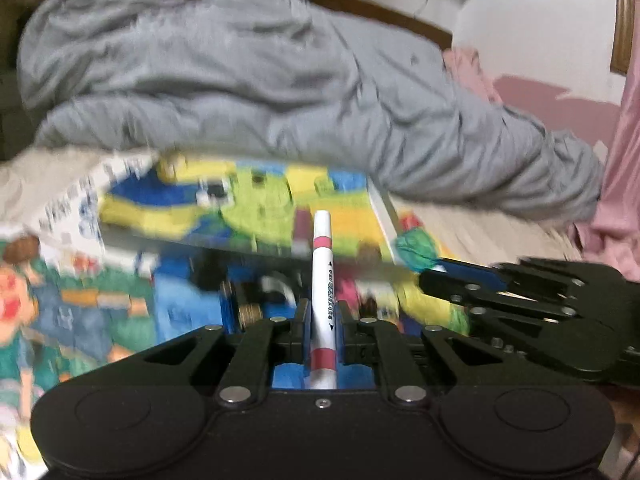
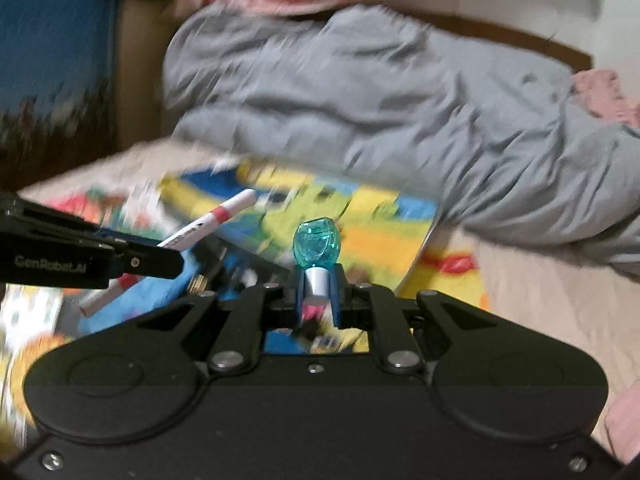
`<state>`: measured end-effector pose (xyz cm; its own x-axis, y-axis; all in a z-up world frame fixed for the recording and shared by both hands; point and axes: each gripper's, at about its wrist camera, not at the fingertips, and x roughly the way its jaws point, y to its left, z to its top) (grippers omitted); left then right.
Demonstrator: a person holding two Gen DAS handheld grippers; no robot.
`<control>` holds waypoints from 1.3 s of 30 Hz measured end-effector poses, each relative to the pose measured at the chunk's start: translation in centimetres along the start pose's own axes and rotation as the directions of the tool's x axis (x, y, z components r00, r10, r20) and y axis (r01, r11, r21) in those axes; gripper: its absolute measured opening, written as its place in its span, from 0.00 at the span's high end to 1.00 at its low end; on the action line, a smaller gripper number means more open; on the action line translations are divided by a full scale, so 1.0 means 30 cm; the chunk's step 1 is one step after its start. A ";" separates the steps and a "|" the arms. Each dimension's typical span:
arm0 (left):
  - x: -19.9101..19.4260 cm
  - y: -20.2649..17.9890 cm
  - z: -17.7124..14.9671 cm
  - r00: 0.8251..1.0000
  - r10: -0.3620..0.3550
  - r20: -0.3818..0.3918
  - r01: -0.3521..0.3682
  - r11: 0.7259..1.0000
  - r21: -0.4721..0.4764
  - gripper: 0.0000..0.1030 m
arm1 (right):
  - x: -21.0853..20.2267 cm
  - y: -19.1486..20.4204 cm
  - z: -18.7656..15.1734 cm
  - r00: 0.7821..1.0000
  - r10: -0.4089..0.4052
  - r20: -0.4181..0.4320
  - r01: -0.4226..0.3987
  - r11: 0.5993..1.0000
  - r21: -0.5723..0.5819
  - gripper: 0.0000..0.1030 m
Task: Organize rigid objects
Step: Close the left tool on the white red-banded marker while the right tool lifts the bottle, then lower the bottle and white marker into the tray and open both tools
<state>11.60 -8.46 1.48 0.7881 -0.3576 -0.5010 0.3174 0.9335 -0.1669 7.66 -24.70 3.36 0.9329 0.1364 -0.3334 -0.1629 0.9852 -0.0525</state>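
My left gripper [image 1: 322, 320] is shut on a white marker with pink bands [image 1: 323, 280], which points forward along the fingers. From the right wrist view the same marker [image 2: 208, 224] sticks out of the left gripper [image 2: 160, 260] at the left. My right gripper [image 2: 316, 284] is shut on a small item with a silver barrel and a teal translucent cap [image 2: 317, 244]. In the left wrist view the right gripper [image 1: 448, 276] reaches in from the right with the teal cap [image 1: 416, 246] at its tip. Both hover over a colourful picture book [image 1: 248, 204] with its cover lifted.
A crumpled grey garment [image 1: 256, 88] lies behind the books on a beige bed surface [image 2: 540, 300]. More colourful books [image 1: 80, 304] lie at the lower left. Pink fabric [image 1: 624, 200] hangs at the right. A wall [image 1: 540, 20] stands behind. The frames are motion-blurred.
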 end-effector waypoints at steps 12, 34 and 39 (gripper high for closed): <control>0.218 0.001 0.197 0.990 0.019 0.136 -0.016 1.000 -0.020 0.88 | 0.168 -0.142 0.014 0.998 -0.050 0.036 0.046 0.994 0.100 0.93; 0.593 0.021 0.158 0.998 -0.017 -0.061 0.014 0.999 -0.037 0.88 | 0.384 -0.143 -0.032 0.990 -0.052 -0.131 0.065 0.993 0.098 0.92; 0.601 0.020 0.165 0.996 -0.032 -0.082 0.030 0.999 -0.032 0.86 | 0.398 -0.156 -0.026 0.990 -0.057 -0.132 0.071 0.993 0.099 0.92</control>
<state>28.62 -14.49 -3.46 0.7314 -0.3840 -0.5636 0.3238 0.9228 -0.2086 19.30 -27.76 -1.11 0.8899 0.0647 -0.4515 -0.0638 0.9978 0.0174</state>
